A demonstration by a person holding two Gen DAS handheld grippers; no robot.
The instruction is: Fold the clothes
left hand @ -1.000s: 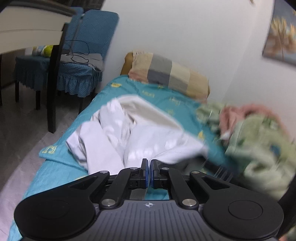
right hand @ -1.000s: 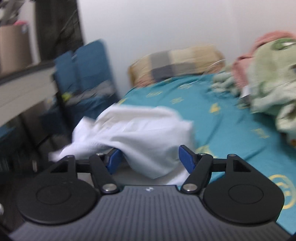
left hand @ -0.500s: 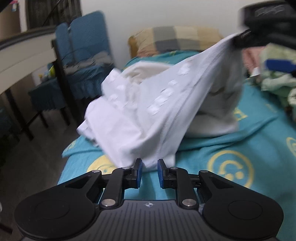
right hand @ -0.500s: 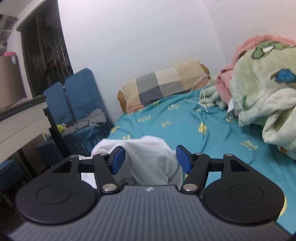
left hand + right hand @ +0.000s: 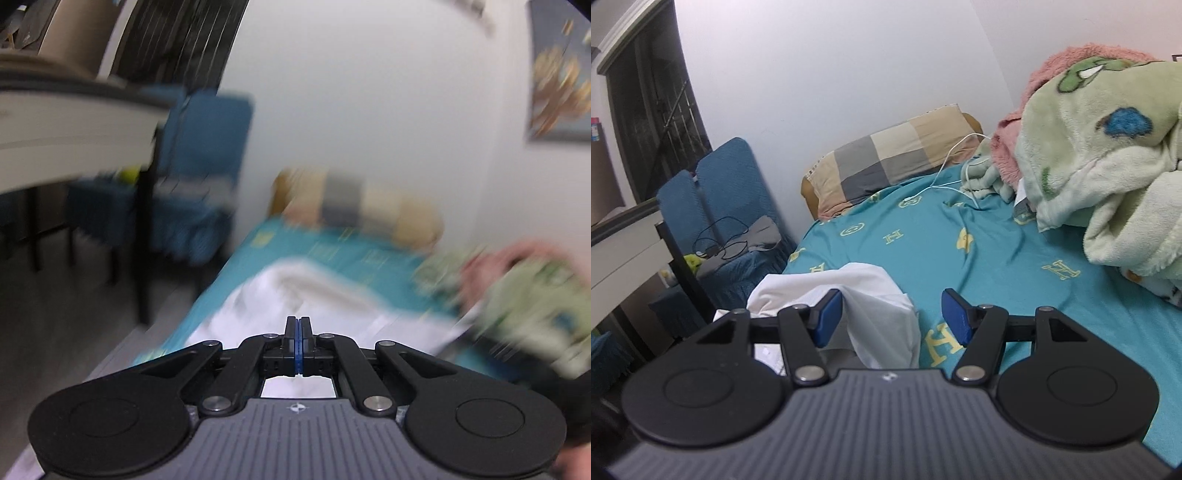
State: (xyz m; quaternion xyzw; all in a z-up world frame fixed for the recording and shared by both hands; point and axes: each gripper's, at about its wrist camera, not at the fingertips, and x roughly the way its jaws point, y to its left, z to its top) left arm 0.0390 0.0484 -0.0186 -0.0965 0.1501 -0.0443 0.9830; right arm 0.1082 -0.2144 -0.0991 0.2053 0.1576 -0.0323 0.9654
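Teal sheets printed with yellow letters cover the bed [image 5: 979,258], which fills the middle of the right wrist view. At its far end, against the pale wall, lies a checked pillow [image 5: 886,162], and a pale green blanket [image 5: 1108,166] is heaped at the right edge. Blue chairs [image 5: 716,199] stand at the left beside a white surface [image 5: 624,251].

The white garment [image 5: 871,306] lies bunched on the near left part of the bed. The right hand-held gripper [image 5: 892,319] has its blue pads wide apart, with a fold of the garment rising between them, close to the left pad; I cannot tell whether it touches.

In the blurred left wrist view, the left hand-held gripper [image 5: 299,328] has its pads pressed together with nothing between them, above the white garment [image 5: 295,295] at lower centre.
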